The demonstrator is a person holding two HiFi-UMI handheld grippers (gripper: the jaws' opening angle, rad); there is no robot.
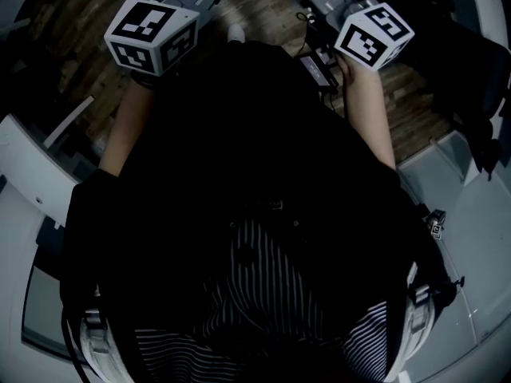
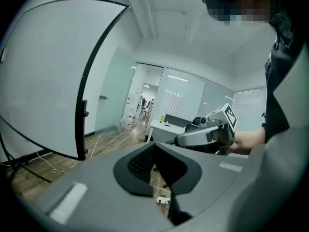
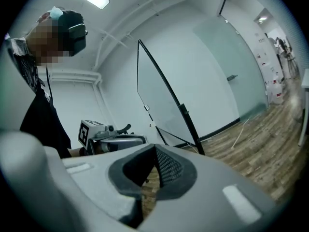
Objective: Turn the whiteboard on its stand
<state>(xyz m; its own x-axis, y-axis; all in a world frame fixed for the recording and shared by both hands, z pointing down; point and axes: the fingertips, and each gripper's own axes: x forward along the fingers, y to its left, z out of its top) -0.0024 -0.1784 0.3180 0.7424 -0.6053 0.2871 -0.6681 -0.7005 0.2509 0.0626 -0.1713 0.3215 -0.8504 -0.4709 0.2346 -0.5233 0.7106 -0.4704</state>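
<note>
I am holding the left tool (image 2: 154, 146) and right tool (image 3: 154, 150) clenched and empty, with the whiteboard (image 2: 43, 76) standing well apart on its stand (image 2: 83, 127); pushing its edge like this, I am likely risking a slip.

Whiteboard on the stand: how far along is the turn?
Done: nothing that shows. The large white, black-framed whiteboard sits on its black stand with neither gripper on it.
In hand: nothing. The left gripper and right gripper are both shut and empty, well clear of the board.
Left: reach the frame, take hold of it and turn the board.
</note>
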